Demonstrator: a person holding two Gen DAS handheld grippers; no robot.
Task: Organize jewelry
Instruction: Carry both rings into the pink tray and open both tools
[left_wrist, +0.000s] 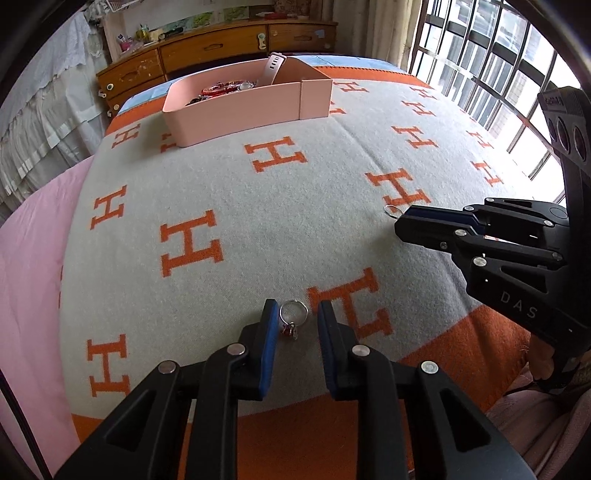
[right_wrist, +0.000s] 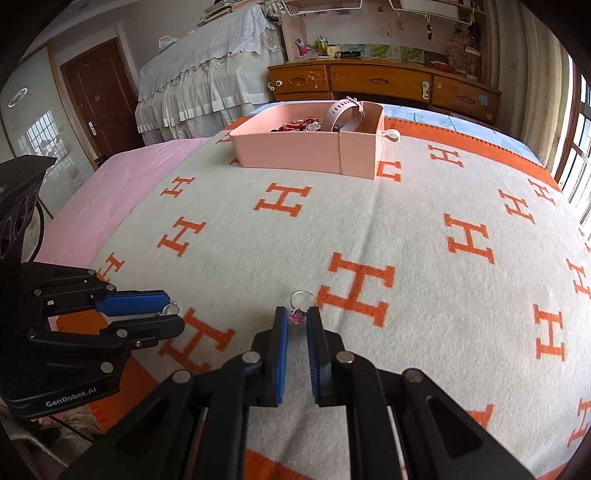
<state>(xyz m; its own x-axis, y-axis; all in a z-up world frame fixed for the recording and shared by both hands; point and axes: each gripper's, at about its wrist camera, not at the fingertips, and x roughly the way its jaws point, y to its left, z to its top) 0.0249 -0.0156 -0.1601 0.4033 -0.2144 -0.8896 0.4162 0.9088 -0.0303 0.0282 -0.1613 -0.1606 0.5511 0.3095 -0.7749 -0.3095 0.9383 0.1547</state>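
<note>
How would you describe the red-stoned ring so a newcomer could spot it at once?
Find the grey blanket with orange H letters, then its near orange border. Between the fingers of the left gripper lies a silver ring with a red stone; the right gripper grips a pink-stoned ring.

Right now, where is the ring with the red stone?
The red-stone ring lies low and centre in the left wrist view, on the H-patterned blanket, between the left gripper's open jaws.
</note>
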